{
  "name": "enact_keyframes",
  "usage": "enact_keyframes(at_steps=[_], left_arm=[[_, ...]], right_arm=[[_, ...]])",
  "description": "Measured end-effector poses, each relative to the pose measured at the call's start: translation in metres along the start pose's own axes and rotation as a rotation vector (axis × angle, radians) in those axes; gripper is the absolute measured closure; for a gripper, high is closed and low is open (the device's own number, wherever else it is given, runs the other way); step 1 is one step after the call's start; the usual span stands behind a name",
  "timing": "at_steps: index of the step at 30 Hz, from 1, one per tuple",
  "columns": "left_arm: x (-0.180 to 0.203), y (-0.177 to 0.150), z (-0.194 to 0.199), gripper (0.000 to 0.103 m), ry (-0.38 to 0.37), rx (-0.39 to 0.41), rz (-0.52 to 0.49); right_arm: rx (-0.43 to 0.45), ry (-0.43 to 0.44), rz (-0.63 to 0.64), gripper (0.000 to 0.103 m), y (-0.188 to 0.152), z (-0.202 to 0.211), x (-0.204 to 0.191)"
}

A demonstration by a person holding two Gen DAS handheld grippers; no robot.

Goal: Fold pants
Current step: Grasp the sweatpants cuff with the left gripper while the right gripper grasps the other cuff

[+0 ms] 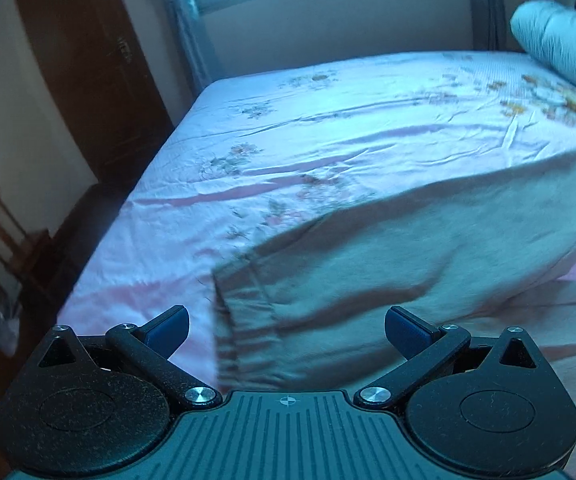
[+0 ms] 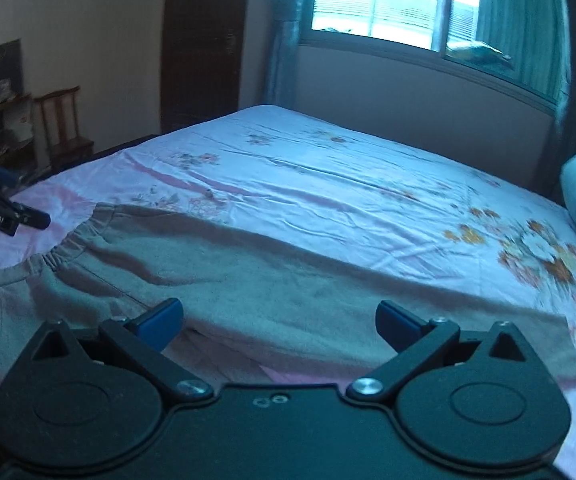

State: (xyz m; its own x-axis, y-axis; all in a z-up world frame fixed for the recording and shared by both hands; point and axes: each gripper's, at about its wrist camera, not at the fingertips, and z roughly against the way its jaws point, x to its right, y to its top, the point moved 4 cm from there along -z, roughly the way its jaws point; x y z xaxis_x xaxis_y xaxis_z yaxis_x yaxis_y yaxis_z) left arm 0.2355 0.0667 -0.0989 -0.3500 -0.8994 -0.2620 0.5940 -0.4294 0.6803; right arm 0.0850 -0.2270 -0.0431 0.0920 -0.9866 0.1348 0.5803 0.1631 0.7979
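Floral bed (image 2: 328, 184); bright window (image 2: 384, 8)

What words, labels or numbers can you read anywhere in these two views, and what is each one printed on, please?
"GenRobot-AI", roughly; small and blurred: white print on the left gripper body, seen at the left edge of the right wrist view.
Dark poster on the far wall: any print is too blurred to read.
Pants, bedsheet: no text, only a flower pattern on the sheet.

A home bedroom: a wide bed with a pink flower-printed sheet (image 2: 328, 184) fills the room, a curtained bright window (image 2: 400, 8) at twelve o'clock, a dark wooden wardrobe (image 1: 88, 72) and a wooden chair (image 2: 64, 124) at ten o'clock.
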Motion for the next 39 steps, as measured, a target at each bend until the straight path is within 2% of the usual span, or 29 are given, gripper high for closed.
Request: enact_keyframes(at_steps=[5,6,10,13,15,21,25,29,33,35,36,37,38,39], left_arm=[[-0.025,0.016,-0.044,0.000,-0.040,-0.027,-0.029],[-0.027,0.018,-0.053,0.000,-0.045,-0.032,-0.049],[-0.029,0.028,-0.093,0.000,-0.093,-0.061,-0.154],[-0.031,0.033,-0.123,0.000,-0.137,-0.089,-0.178],[-0.033,0.037,-0.142,0.000,-0.157,-0.095,-0.184],[-0.039,0.042,-0.189,0.000,-0.225,-0.114,-0.214],[-0.035,0.044,-0.211,0.000,-0.298,-0.135,-0.271],[-0.031,0.044,-0.231,0.000,-0.314,-0.170,-0.313],[-0.027,0.038,-0.248,0.000,-0.364,-0.224,-0.319],[-0.026,0.036,-0.253,0.014,-0.401,-0.238,-0.298],[-0.026,0.034,-0.253,0.016,-0.414,-0.242,-0.280],[-0.026,0.033,-0.252,0.024,-0.424,-0.240,-0.269],[-0.026,0.033,-0.251,0.032,-0.430,-0.239,-0.258],[-0.027,0.033,-0.249,0.036,-0.423,-0.235,-0.247]], right_arm=[[-0.067,0.065,0.103,0.016,0.019,-0.044,-0.003],[-0.084,0.080,0.114,0.021,0.022,-0.054,-0.003],[-0.151,0.148,0.139,0.030,0.035,-0.096,-0.005],[-0.191,0.179,0.198,0.048,0.042,-0.129,-0.006],[-0.231,0.217,0.217,0.065,0.046,-0.154,-0.005],[-0.292,0.272,0.276,0.080,0.060,-0.220,-0.002],[-0.337,0.311,0.343,0.078,0.071,-0.258,-0.003],[-0.369,0.316,0.396,0.074,0.075,-0.288,-0.003],[-0.432,0.326,0.437,0.071,0.071,-0.310,-0.005],[-0.449,0.335,0.442,0.072,0.067,-0.316,-0.005],[-0.455,0.337,0.439,0.075,0.065,-0.317,-0.005],[-0.461,0.343,0.429,0.078,0.064,-0.317,-0.005],[-0.467,0.358,0.414,0.092,0.063,-0.316,-0.005],[-0.475,0.359,0.411,0.102,0.062,-0.315,-0.005]])
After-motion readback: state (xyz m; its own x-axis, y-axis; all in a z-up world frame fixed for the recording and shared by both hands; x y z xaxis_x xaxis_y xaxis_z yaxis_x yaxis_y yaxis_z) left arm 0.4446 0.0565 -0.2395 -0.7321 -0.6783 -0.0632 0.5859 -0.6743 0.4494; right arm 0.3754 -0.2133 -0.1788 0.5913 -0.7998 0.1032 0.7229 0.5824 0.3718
